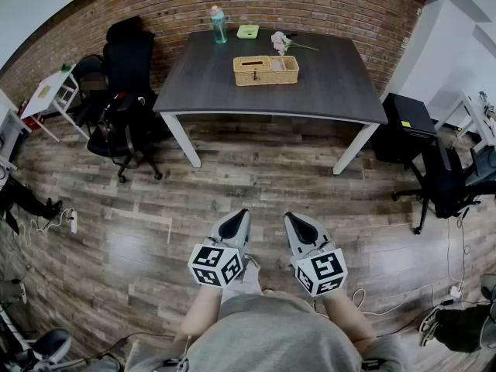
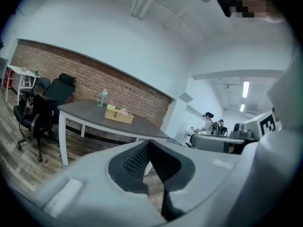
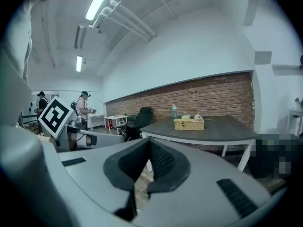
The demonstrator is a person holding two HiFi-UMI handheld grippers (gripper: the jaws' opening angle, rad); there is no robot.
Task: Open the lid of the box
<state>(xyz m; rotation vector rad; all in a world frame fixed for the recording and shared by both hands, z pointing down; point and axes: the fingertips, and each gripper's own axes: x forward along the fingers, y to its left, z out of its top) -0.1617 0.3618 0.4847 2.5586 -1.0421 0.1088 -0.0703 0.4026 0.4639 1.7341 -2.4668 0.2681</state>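
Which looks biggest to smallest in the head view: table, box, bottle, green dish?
1. table
2. box
3. bottle and green dish: much alike here, too close to rank.

No legible text, label, brand or number anywhere.

- Box [image 1: 266, 70]: tan, woven basket weave.
- Table [image 1: 325, 91]: dark grey top, white legs.
- Wall [image 1: 325, 6]: red-brown brick, pale joints.
- Floor [image 1: 248, 184]: brown wood planks, light and dark mixed.
- Bottle [image 1: 219, 25]: teal, pink cap.
- Flowers [image 1: 279, 43]: pale pink.
- Chairs [image 1: 128, 64]: black.
- Left gripper [image 1: 239, 215], right gripper [image 1: 299, 220]: pale grey shells, black grid-textured pads, white cubes with black square markers.
- Shirt [image 1: 263, 335]: grey.
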